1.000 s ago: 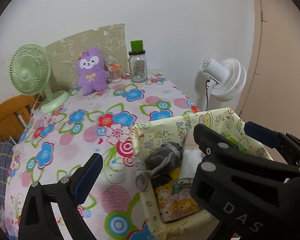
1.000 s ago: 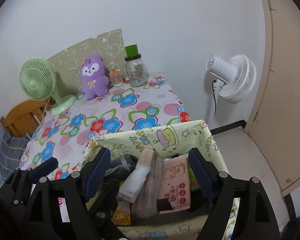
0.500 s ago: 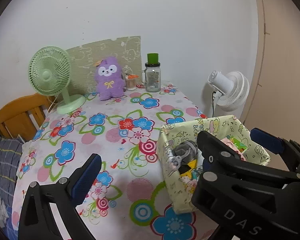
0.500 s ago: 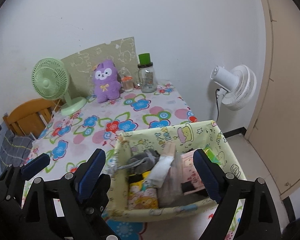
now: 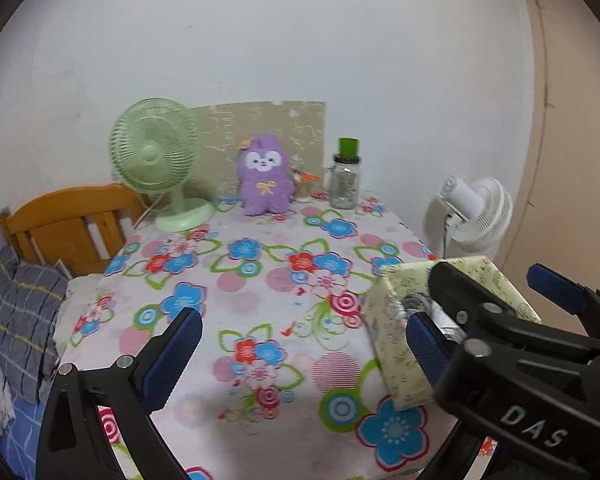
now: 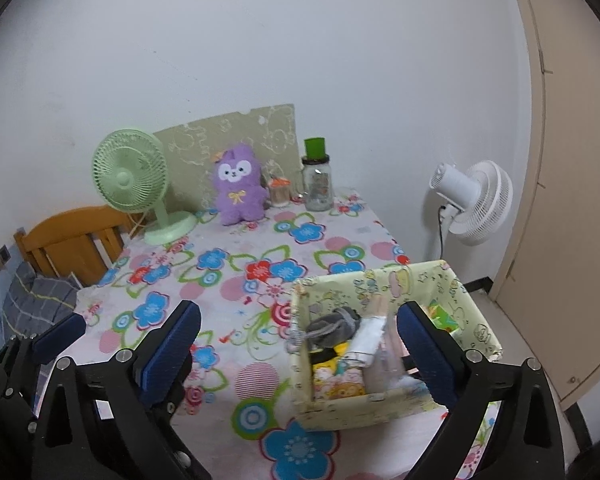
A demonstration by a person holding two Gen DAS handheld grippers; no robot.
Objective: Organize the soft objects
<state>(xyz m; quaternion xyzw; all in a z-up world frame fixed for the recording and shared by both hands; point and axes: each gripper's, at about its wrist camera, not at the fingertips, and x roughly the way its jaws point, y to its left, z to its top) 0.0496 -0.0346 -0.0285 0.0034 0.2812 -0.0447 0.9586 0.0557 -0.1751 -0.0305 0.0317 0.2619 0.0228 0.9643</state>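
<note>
A pale yellow fabric box [image 6: 380, 408] stands near the table's front right corner, filled with soft items: a grey pouch [image 6: 332, 326], a white rolled cloth [image 6: 370, 334] and printed packs. The box also shows in the left wrist view [image 5: 396, 332]. A purple plush toy [image 6: 238, 184] sits upright at the back of the table; it shows in the left wrist view too [image 5: 265, 182]. My left gripper [image 5: 300, 344] is open and empty above the table's front. My right gripper [image 6: 298, 340] is open and empty above the box.
The table has a floral cloth [image 6: 228, 272]. A green desk fan [image 6: 130, 180], a small jar [image 6: 279, 192] and a green-lidded glass bottle [image 6: 317, 184] stand at the back. A white floor fan [image 6: 472, 200] is right; a wooden chair [image 6: 72, 240] is left.
Both grippers have pulled back and up from the box. More of the table shows now, and the box looks smaller and farther away. Both stay open.
</note>
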